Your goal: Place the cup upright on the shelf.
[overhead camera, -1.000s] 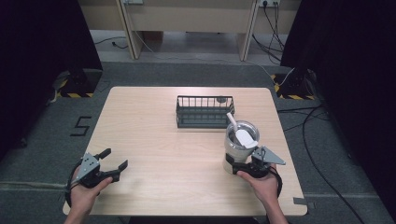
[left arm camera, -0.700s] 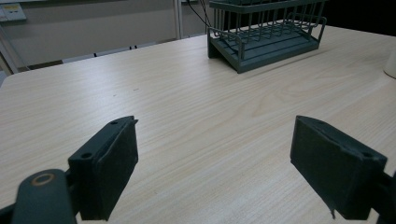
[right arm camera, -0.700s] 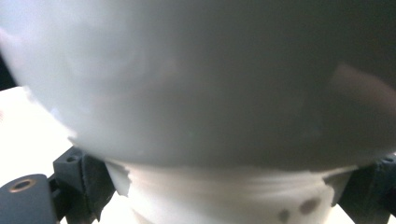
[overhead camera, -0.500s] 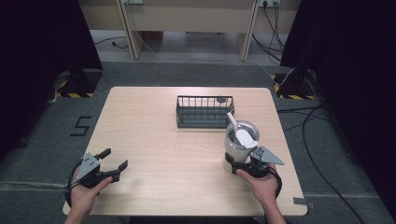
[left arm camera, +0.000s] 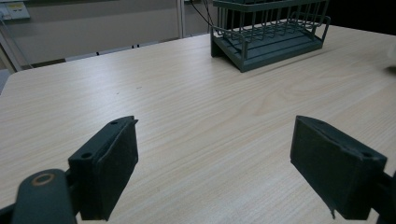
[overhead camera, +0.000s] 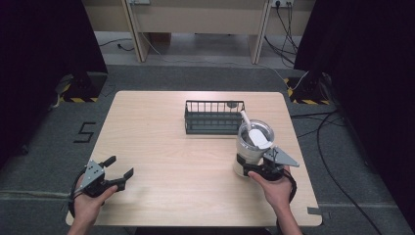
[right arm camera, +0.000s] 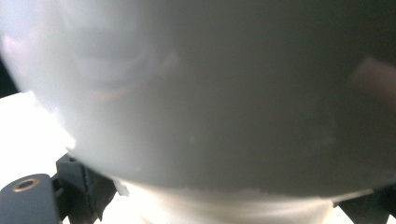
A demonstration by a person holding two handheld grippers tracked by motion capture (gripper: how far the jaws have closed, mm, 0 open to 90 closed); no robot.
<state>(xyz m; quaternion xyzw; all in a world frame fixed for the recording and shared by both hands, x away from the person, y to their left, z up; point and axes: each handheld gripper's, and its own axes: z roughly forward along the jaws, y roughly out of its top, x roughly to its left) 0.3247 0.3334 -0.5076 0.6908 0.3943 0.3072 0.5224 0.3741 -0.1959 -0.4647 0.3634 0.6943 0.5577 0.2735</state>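
We see only a small change, and it is on our right side. The cup (overhead camera: 254, 147) in our right gripper (overhead camera: 247, 169) now shows a little higher up in the high view than it did a moment ago. The white spoon (overhead camera: 246, 121) that leans in the cup has gone up with it, and its tip now comes closer to the basket (overhead camera: 214, 123). The grey plate on top of our right gripper has gone up a tiny bit too. We cannot tell if the cup is lifted off the table (overhead camera: 161, 147) or just pushed away from us.
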